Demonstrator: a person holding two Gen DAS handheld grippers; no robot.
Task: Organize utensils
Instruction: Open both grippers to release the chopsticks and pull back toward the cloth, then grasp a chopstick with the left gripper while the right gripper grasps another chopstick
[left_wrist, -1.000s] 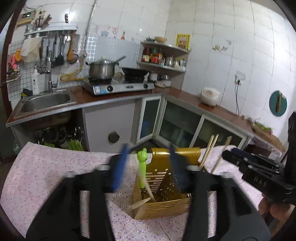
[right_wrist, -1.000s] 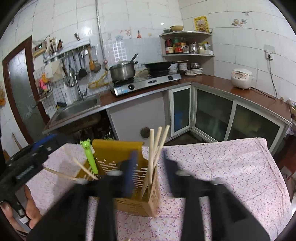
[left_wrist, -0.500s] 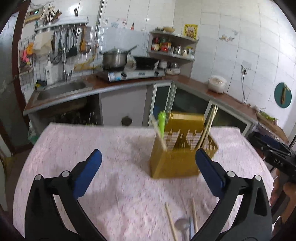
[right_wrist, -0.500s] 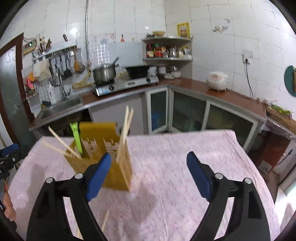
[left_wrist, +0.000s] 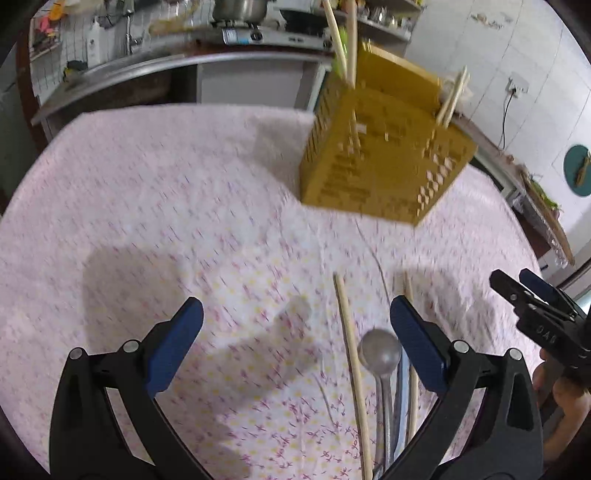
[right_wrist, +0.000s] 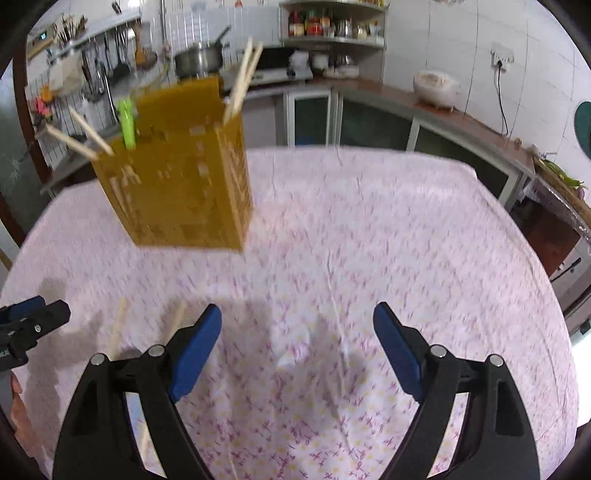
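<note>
Yellow slotted holder (left_wrist: 380, 155) upright — chopsticks (right_wrist: 242, 79) inside (spoon (left_wrist: 380, 356) on cloth).

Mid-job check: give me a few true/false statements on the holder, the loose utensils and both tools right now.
1. The yellow utensil holder stands upright on the tablecloth. True.
2. The left tool is clamped on the metal spoon. False: its jaws are open and empty; the spoon lies on the cloth beside its right-hand finger.
3. Chopsticks already stand in the holder. True.
4. No utensils remain on the cloth. False: the spoon and a loose chopstick lie there.
5. The right tool holds a chopstick. False: it is open with nothing between its jaws.
</note>
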